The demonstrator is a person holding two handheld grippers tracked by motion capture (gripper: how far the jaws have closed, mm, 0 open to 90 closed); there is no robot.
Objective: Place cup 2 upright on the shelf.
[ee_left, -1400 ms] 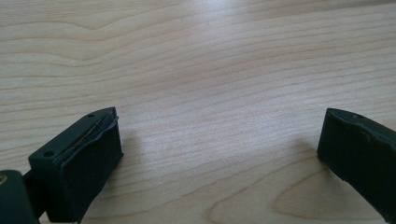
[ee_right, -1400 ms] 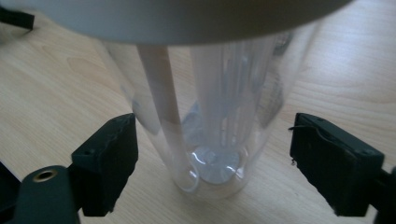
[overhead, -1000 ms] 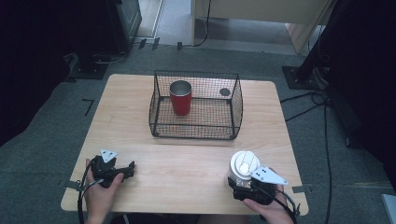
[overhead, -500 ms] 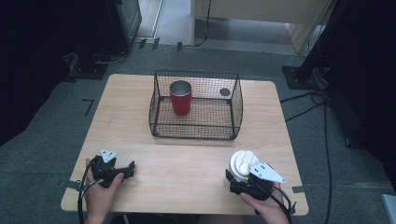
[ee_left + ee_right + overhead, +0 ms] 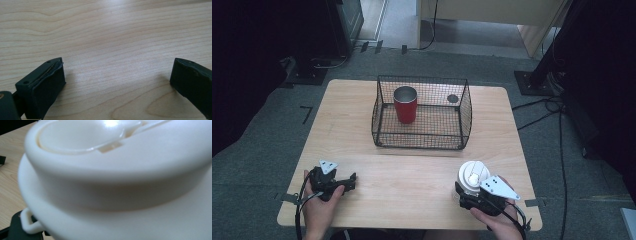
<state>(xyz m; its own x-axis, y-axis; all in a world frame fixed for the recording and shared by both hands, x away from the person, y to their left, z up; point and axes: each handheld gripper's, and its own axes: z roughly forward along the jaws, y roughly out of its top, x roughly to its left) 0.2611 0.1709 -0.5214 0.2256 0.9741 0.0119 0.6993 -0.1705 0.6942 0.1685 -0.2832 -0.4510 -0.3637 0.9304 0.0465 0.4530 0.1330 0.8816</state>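
High view: a pale wooden table [image 5: 412, 175] carries a black wire mesh basket [image 5: 421, 142] at its far middle, with a red metal tumbler [image 5: 405, 105] standing upright inside it, toward the basket's left. Near the front right corner sits a round white plastic lid-like container [image 5: 472, 176], and the right claw [image 5: 464, 190] is pressed up against its near side. Its jaws have just been closing, and the white container sits between them, so I take it as gripped. At the front left, the left claw [image 5: 347, 180] rests on the table, well apart from everything else.

Left gripper view: the left claw's two black jaws stand wide apart over bare wood grain, with nothing between them.

Right gripper view: the white container [image 5: 120, 182] looms very close, its stepped rim and a recessed top with a small tab visible; the jaws themselves are mostly hidden behind it.

Judging progress: the grasp appears freshly made and the container is not yet lifted off the table. If it is bound for the basket, the whole carry and placement remain.
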